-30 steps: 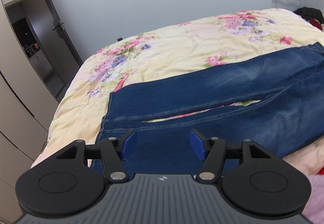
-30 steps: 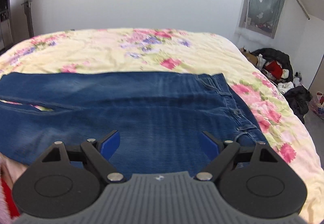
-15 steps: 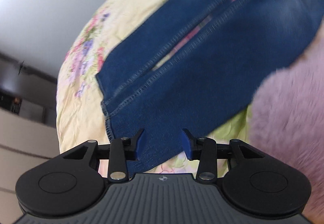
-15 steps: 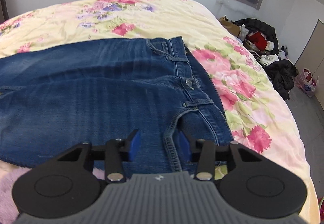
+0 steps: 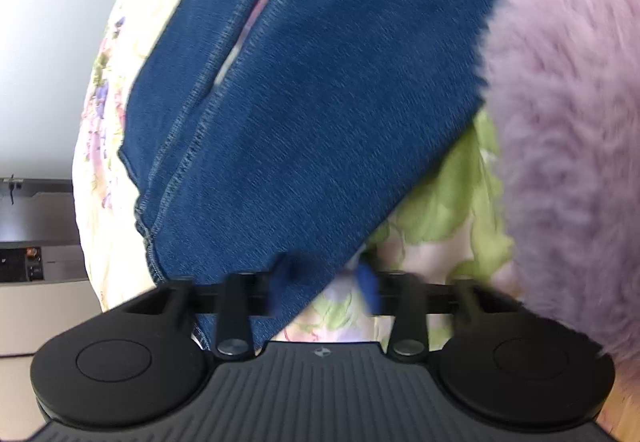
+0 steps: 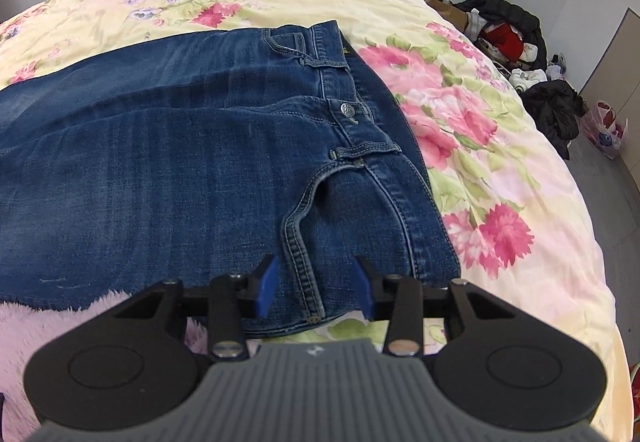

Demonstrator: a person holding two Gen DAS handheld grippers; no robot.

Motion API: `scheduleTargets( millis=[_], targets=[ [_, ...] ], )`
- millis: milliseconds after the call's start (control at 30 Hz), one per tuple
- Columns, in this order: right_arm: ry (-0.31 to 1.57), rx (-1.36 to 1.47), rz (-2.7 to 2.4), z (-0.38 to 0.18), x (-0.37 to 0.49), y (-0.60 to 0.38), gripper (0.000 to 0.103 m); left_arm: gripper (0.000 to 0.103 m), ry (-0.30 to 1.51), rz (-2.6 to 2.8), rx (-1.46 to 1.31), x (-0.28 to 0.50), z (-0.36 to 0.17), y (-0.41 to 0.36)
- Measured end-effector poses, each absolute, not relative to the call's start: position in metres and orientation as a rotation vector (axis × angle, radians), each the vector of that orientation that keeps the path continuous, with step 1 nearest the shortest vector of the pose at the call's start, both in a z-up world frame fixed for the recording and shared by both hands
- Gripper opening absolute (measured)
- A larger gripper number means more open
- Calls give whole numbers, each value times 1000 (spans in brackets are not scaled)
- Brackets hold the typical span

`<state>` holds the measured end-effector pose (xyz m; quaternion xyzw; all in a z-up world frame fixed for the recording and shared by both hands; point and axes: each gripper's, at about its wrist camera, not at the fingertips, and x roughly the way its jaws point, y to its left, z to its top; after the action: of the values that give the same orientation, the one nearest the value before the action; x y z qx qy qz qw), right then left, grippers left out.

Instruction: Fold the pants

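Note:
Blue jeans (image 6: 192,162) lie flat on a floral bedspread (image 6: 480,146), waistband to the right, legs to the left. In the right wrist view my right gripper (image 6: 316,286) is open, its blue pads on either side of the near waistband corner by the front pocket seam. In the left wrist view the leg ends (image 5: 300,102) fill the frame. My left gripper (image 5: 324,288) is open and low over the near leg's hem corner, with denim between its blurred pads.
A fluffy pink sleeve (image 5: 568,162) crosses the left wrist view on the right and shows at the lower left of the right wrist view (image 6: 72,322). Clothes and bags (image 6: 520,42) lie on the floor right of the bed. A white wall stands behind.
Both grippers have dropped toward the near edge of the jeans and narrowed. The left one tilted steeply down onto the hem corner; the right one came up to the waistband corner.

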<state>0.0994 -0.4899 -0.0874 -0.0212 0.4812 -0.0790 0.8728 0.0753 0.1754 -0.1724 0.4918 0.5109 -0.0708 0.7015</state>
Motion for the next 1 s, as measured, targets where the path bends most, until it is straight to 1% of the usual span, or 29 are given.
scheduleTargets(
  millis=[33, 100, 233, 367, 467, 567, 633, 700, 1000],
  targets=[
    [1006, -50, -162, -87, 99, -490, 37, 19, 1126, -137, 1082, 75, -169, 174],
    [1007, -65, -151, -84, 99, -491, 37, 10, 1096, -112, 1039, 75, -160, 172],
    [1010, -129, -107, -72, 100, -493, 37, 9, 1032, -46, 935, 84, -136, 175],
    [1015, -221, -17, -44, 102, -501, 37, 7, 981, 29, 820, 95, -108, 173],
    [1026, -344, 39, -22, 102, -510, 37, 7, 963, 78, 753, 106, -91, 170],
    [1047, -485, 101, -13, 97, -518, 37, 5, 953, 125, 683, 116, -76, 168],
    [1059, -602, 160, -19, 90, -520, 36, 5, 951, 153, 660, 122, -69, 165],
    [1065, -669, 227, -29, 83, -519, 32, 5, 952, 176, 653, 124, -63, 162],
    [969, -976, 446, -102, 52, -493, 31, 5, 999, 245, 593, 129, -46, 157]
  ],
)
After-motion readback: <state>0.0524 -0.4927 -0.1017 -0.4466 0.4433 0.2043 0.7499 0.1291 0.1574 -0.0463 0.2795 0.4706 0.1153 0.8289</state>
